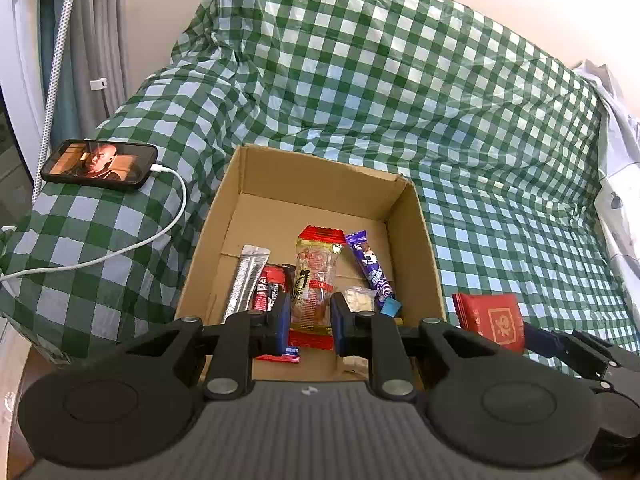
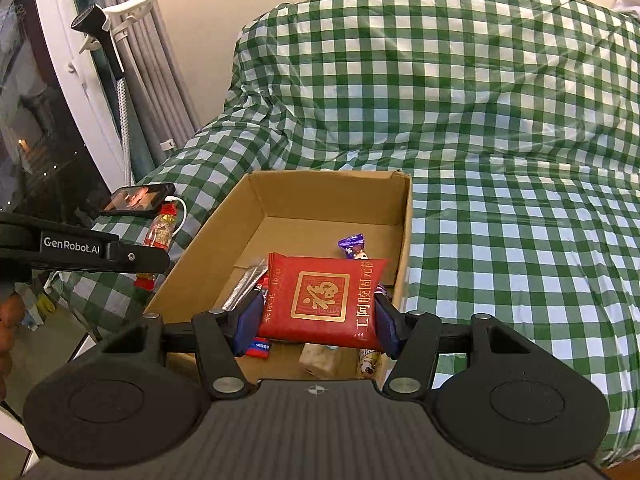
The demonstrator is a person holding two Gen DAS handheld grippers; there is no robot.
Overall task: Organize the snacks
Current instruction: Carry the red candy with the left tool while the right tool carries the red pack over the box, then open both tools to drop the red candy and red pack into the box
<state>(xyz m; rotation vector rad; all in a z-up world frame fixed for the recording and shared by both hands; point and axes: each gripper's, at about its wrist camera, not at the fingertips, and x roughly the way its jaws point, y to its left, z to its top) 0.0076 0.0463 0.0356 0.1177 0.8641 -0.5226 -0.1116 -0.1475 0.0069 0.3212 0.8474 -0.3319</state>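
Observation:
An open cardboard box sits on a green checked cloth. Inside lie a silver stick pack, a red bar, a purple candy bar and a small clear pack. My left gripper is shut on a clear peanut snack with red ends, held over the box; it also shows in the right wrist view. My right gripper is shut on a red packet with a gold emblem, above the box's near right side.
A phone playing video lies on the cloth left of the box, with a white cable. Curtains and a window frame stand at the left. The checked cloth spreads to the right of the box.

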